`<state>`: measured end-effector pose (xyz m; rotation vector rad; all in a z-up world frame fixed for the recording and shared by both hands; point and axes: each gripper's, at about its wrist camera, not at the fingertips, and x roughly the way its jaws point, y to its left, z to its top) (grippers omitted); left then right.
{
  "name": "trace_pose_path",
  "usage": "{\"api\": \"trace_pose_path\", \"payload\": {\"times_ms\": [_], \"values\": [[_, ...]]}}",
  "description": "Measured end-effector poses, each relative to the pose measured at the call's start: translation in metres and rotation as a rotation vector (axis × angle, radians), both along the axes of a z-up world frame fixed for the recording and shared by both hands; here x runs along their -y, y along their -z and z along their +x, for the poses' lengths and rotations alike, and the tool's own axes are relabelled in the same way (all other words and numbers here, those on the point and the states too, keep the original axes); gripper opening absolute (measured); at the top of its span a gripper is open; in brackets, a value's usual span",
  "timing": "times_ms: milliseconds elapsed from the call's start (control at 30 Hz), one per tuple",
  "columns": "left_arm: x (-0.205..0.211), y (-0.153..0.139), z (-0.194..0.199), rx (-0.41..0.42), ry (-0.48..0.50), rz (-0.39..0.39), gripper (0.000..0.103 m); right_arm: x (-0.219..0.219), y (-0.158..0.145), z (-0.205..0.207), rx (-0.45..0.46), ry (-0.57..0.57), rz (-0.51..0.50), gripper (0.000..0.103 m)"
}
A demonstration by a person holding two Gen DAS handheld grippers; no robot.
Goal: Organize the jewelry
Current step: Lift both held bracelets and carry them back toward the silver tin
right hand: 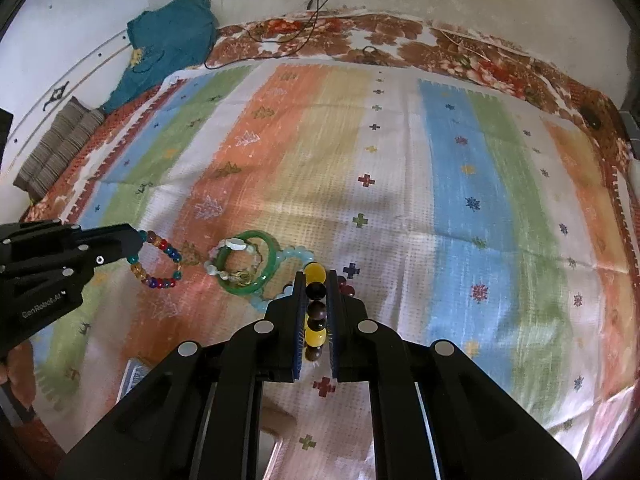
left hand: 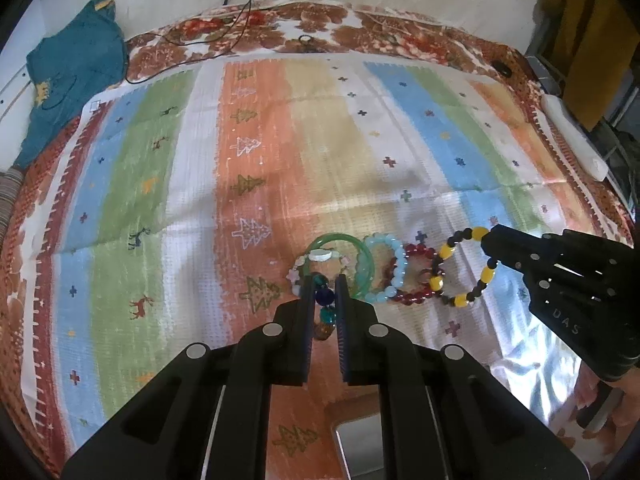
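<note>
My left gripper [left hand: 324, 280] is shut on a multicoloured bead bracelet [right hand: 160, 260], whose blue and teal beads [left hand: 325, 298] show between its pads. My right gripper [right hand: 316, 276] is shut on a yellow-and-black bead bracelet [left hand: 466, 268]; its beads [right hand: 314, 320] sit in a row between the pads. Both bracelets hang lifted a little above the striped cloth [left hand: 280, 160]. On the cloth between them lie a green bangle [left hand: 340, 240], a pale shell bracelet [right hand: 236, 256], a light-blue bead bracelet [left hand: 390, 268] and a dark-red bead bracelet [left hand: 418, 280].
A teal garment [left hand: 76, 76] lies at the far left, with a black cable [left hand: 240, 12] beside it. A white object [left hand: 572, 136] rests on the right edge. A folded striped cloth [right hand: 56, 148] lies left. Something shiny grey [left hand: 356, 436] shows under my left gripper.
</note>
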<state>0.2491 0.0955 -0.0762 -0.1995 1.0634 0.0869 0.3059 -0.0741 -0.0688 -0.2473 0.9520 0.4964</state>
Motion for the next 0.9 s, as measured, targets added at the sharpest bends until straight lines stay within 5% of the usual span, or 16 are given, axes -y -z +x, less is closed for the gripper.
{"api": "trace_pose_path", "payload": {"times_ms": [900], "values": [[0.026, -0.062, -0.064, 0.164, 0.084, -0.058, 0.009, 0.006, -0.054, -0.069, 0.135, -0.069, 0.104, 0.011]]}}
